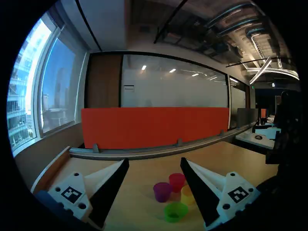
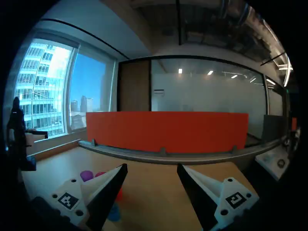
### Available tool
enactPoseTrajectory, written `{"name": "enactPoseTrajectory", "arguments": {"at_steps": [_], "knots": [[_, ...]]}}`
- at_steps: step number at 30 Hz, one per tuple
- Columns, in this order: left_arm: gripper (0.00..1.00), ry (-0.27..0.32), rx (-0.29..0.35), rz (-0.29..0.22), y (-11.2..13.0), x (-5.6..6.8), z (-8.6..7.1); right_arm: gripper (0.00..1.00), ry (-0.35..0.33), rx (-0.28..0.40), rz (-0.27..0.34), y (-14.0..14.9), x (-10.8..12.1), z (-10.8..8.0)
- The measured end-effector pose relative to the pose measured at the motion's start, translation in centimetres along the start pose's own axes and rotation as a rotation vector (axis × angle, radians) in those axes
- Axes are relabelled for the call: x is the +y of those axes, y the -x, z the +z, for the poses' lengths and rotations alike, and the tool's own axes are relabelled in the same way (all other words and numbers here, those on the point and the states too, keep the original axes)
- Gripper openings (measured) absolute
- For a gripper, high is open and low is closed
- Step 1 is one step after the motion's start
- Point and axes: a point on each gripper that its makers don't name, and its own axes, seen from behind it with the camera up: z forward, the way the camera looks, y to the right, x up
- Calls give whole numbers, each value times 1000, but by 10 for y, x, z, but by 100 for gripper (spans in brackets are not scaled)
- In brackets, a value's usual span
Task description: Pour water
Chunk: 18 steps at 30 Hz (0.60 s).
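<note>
In the left gripper view, my left gripper [image 1: 154, 159] is open over a wooden table [image 1: 231, 154] with nothing between its fingers. Several small plastic cups stand together just below and ahead of it: a purple cup [image 1: 162, 191], a red cup [image 1: 176, 181], a yellow cup [image 1: 188, 195] partly behind the right finger, and a green cup [image 1: 175, 211] nearest. In the right gripper view, my right gripper [image 2: 151, 166] is also open and holds nothing. A purple cup [image 2: 86, 175], a red cup [image 2: 119, 194] and a blue cup [image 2: 114, 212] sit to its lower left, partly hidden by the left finger.
An orange divider panel [image 1: 154, 127] on a grey rail runs along the table's far edge. Large windows [image 2: 42, 92] are at the left. A dark upright device [image 2: 17, 131] stands at the left edge of the right gripper view. More desks [image 1: 258, 136] lie to the right.
</note>
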Motion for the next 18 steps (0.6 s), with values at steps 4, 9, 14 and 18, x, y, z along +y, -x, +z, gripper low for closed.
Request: {"name": "enactPoseTrajectory", "arguments": {"at_steps": [4, 9, 14, 18], "knots": [[99, 51, -1, 4, -3, 10, 0, 100, -76, 8, 4, -5, -11, -2], [99, 110, -2, 18, -3, 21, 0, 100, -174, 6, -7, -8, -28, -6], [99, 163, -5, 37, -1, 31, 1, 100, -262, -5, -15, -9, -46, -12], [99, 192, -4, 47, 1, 37, 1, 100, -290, -9, -21, -10, -53, -12]]}}
